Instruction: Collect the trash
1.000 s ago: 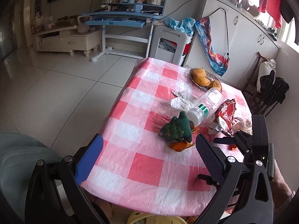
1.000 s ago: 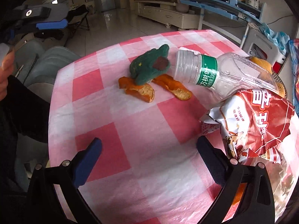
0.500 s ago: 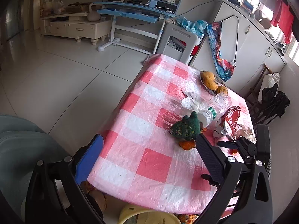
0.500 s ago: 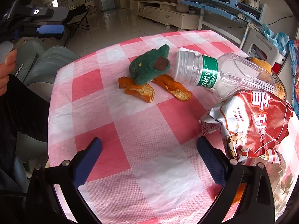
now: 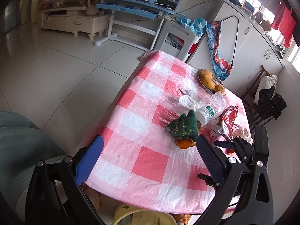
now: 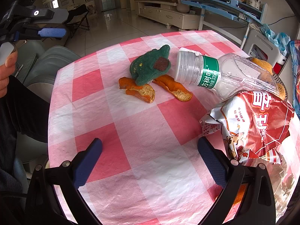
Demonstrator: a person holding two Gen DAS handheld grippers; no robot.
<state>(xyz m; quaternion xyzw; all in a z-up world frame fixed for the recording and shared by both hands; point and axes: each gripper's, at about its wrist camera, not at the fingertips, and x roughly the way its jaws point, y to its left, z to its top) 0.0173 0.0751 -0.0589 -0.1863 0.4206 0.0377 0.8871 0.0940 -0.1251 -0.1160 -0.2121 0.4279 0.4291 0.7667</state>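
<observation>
Both tongs, left (image 5: 148, 159) and right (image 6: 149, 159), gape empty; only the left view shows the crumpled tissue (image 5: 188, 101) beyond the bottle (image 6: 215, 75), while the right reveals two orange peels (image 6: 138, 91).

**Non-task items in view**

The worktop (image 5: 150, 159) carries a pink-and-white checked plastic cover. A green knitted toy (image 6: 150, 68) lies near its centre. A shallow dish (image 5: 218, 81) at the far edge holds brownish-yellow fruit. Beyond the worktop stand a blue-and-white desk (image 5: 131, 9) with books and pen pots on its shelf, a low cream cabinet (image 5: 73, 21), and a grey stool (image 5: 176, 37). A patterned bag (image 5: 218, 56) hangs against white cupboards (image 5: 249, 43). Red garments (image 5: 283, 24) hang at the window. The floor (image 5: 56, 65) is glossy pale tile.
</observation>
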